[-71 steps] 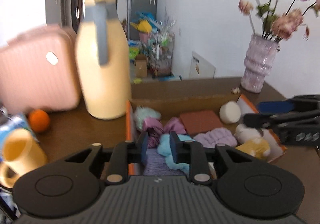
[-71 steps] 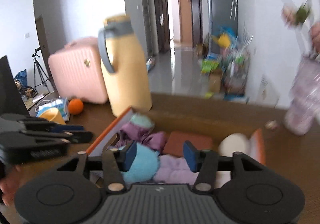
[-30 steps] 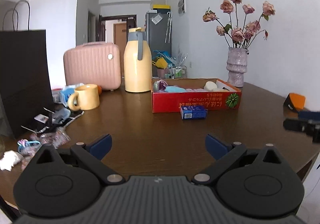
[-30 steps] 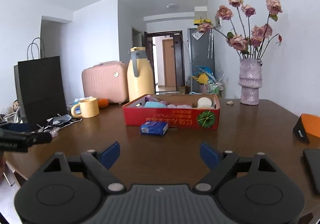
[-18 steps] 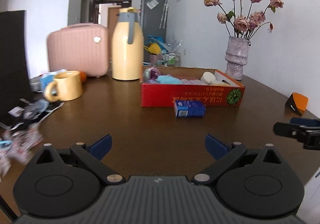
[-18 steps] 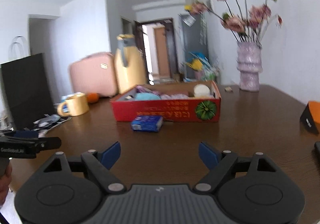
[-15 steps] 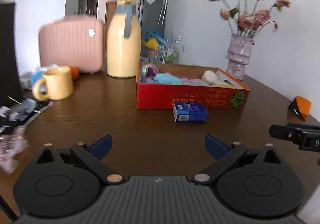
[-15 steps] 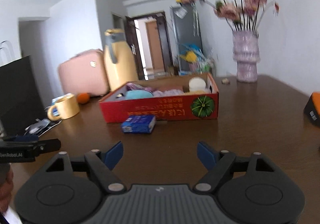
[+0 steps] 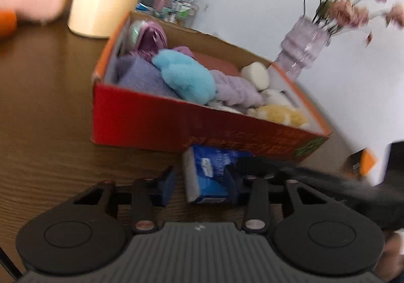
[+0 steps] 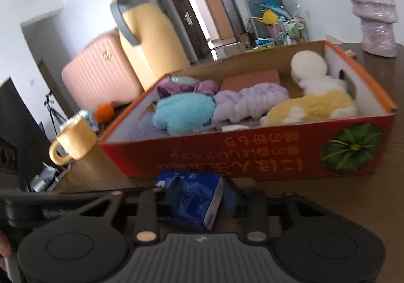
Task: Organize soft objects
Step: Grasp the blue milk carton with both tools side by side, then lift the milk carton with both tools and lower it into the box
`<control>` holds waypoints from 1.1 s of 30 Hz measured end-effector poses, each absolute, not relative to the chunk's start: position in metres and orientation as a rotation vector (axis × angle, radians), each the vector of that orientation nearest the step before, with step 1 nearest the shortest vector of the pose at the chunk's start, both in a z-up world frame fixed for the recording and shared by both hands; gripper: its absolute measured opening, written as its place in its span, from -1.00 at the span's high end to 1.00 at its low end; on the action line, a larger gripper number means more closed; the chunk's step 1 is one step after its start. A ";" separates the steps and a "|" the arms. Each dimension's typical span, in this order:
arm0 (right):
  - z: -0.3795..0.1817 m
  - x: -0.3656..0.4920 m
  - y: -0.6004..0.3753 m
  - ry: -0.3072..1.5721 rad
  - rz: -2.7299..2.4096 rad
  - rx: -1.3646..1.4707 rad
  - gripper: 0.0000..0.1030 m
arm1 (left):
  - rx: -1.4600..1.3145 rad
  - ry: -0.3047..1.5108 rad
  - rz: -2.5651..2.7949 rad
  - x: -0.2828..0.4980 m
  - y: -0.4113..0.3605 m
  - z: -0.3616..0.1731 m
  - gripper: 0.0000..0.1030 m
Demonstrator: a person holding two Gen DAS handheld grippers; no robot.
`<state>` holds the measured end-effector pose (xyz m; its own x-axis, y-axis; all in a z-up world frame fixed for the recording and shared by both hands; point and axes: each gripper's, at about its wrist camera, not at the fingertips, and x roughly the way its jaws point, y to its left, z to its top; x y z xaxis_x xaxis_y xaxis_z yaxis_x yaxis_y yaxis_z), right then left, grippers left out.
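A blue tissue pack [image 9: 209, 169] [image 10: 192, 192] lies on the brown table against the front wall of a red cardboard box [image 9: 151, 119] [image 10: 252, 154]. The box holds several soft things, among them a light blue plush [image 9: 186, 76] [image 10: 181, 111], a purple towel [image 10: 247, 101] and a yellow plush [image 10: 310, 106]. My left gripper [image 9: 199, 187] straddles the pack with its jaws closing; a gap still shows at its left pad. My right gripper [image 10: 202, 196] is closing too, and its pads lie against the pack's two sides. Its blurred fingers [image 9: 255, 164] reach in from the right.
Behind the box stand a yellow thermos [image 10: 149, 43] and a pink suitcase [image 10: 98, 73]. A yellow mug [image 10: 75, 141] and an orange [image 10: 104, 111] sit to the left, with a black bag [image 10: 15, 119] beyond them. A purple flower vase [image 9: 303, 46] stands at the back right.
Both grippers have swept forward and down to the tissue pack in front of the box. Their jaws went from wide open to narrow around the pack.
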<state>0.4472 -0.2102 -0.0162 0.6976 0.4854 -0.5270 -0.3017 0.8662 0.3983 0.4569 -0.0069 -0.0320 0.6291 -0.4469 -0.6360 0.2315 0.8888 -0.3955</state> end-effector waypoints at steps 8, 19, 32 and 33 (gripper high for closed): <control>-0.021 0.446 -0.210 0.648 0.480 0.270 0.44 | -0.343 0.797 -0.443 0.455 0.000 -0.040 0.41; -0.022 0.445 -0.222 0.669 0.482 0.355 0.59 | -0.321 0.771 -0.409 0.441 -0.007 -0.035 0.46; -0.017 0.216 -0.253 0.622 0.439 0.348 0.61 | -0.297 0.771 -0.489 0.228 -0.035 -0.030 0.46; -0.015 0.210 -0.255 0.613 0.433 0.342 0.61 | -0.284 0.768 -0.497 0.223 -0.038 -0.027 0.47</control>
